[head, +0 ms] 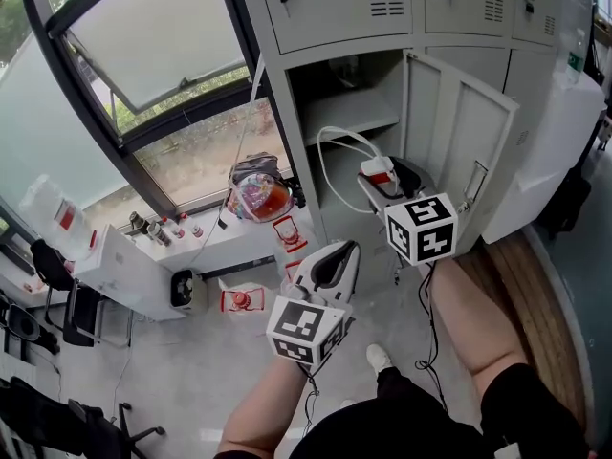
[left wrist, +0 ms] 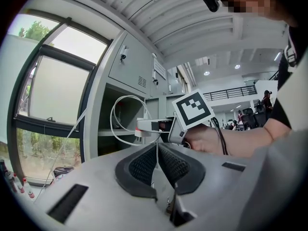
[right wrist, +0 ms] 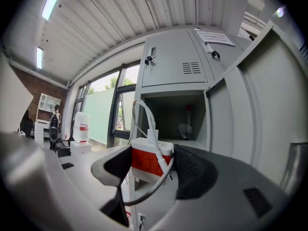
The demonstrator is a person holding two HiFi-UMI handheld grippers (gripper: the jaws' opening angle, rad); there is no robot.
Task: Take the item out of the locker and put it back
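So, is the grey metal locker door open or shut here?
Open: the grey metal locker door swings out to the right, exposing the white shelf inside.

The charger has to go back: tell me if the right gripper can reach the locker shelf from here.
Probably yes. The door stands wide open, the shelf lies straight ahead of the right gripper, and nothing shows between them. Only the charger's white cable loop might snag.

This looks like an open-plan office or workroom. Grey metal lockers fill the upper right, tall windows the upper left, and black office chairs stand at lower left.
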